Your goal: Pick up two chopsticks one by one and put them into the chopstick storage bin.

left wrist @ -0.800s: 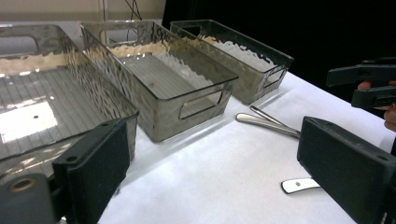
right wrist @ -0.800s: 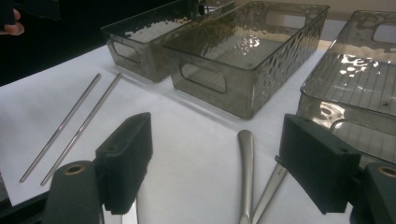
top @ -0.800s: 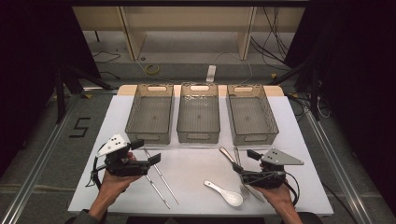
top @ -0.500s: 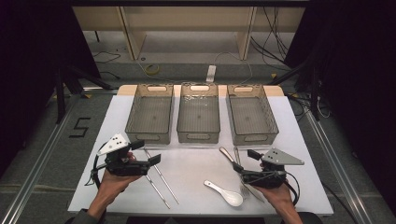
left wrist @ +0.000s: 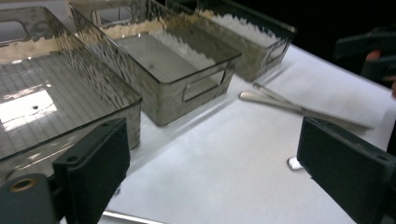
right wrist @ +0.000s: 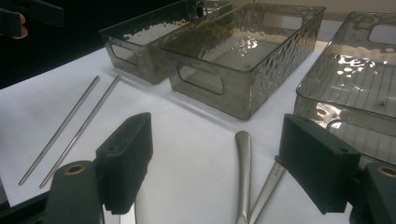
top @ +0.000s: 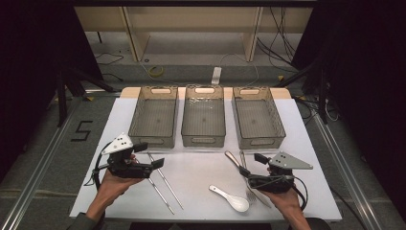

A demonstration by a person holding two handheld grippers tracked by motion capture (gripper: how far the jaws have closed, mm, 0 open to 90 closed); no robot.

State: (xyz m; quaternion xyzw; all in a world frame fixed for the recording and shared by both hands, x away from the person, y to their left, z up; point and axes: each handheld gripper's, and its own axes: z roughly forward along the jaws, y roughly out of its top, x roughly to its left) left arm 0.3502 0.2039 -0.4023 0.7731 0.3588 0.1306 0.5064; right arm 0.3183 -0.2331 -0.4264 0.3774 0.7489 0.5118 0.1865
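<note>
Metal cutlery handles (right wrist: 243, 163): two, crossed, lying on the white table sheet (top: 201, 167) at near right, just before the right bin (top: 257, 117). We see them between the jaws of our right gripper (right wrist: 217, 168), which stand wide and touch nothing.

Steel chopsticks (top: 163, 182): one pair, near left, just right of our left gripper (top: 149, 154). Its jaws are wide too, and empty.

White ceramic spoon (top: 230, 198): near centre, apart from both grippers.

Clear bins: three in a row at the far side, left bin (top: 154, 117), middle bin (top: 204, 117) and right, all empty.

We judge the sorting not yet begun. Step in hand: approach. Next, we lower the right jaws around one handle and close.
</note>
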